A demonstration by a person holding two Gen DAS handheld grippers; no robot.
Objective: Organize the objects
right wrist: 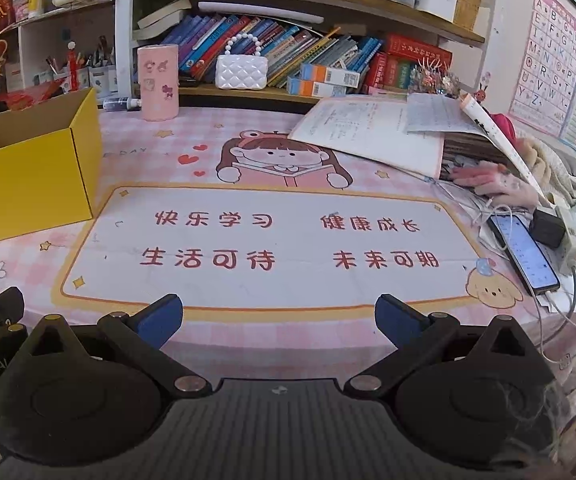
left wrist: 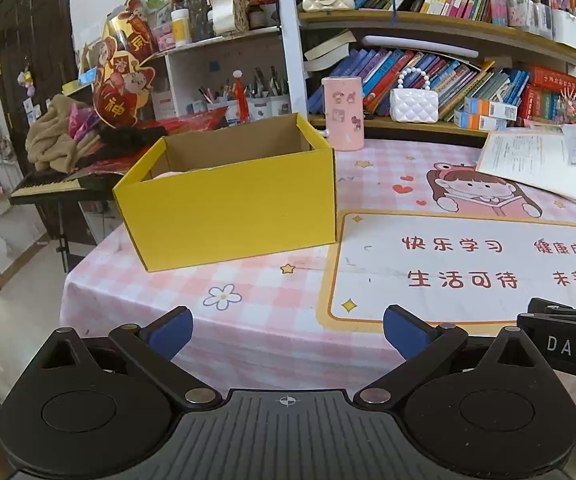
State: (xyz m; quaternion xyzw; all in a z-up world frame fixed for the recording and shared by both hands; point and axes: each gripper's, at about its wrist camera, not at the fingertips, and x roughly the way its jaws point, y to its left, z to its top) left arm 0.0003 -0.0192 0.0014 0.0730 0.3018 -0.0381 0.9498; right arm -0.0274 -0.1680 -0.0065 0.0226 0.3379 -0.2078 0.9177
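Note:
An open yellow cardboard box [left wrist: 232, 208] stands on the pink checked table mat [left wrist: 256, 304] at the table's left side; it also shows in the right wrist view [right wrist: 28, 184]. Something pale pink [left wrist: 168, 175] just shows inside it. My left gripper [left wrist: 288, 334] is open and empty, low at the table's front edge, in front of the box. My right gripper [right wrist: 278, 320] is open and empty, at the front edge before the white panel with red Chinese writing [right wrist: 272, 240]. A pink cylindrical holder [left wrist: 343, 114] stands behind the box, seen too in the right wrist view [right wrist: 158, 82].
Papers and booklets [right wrist: 372, 132] lie at the back right. A phone [right wrist: 526, 254] with a cable, a charger and cloth lie at the right edge. Shelves of books and a white pearl handbag [right wrist: 241, 70] line the back. A keyboard piled with cloth [left wrist: 56, 152] stands left of the table.

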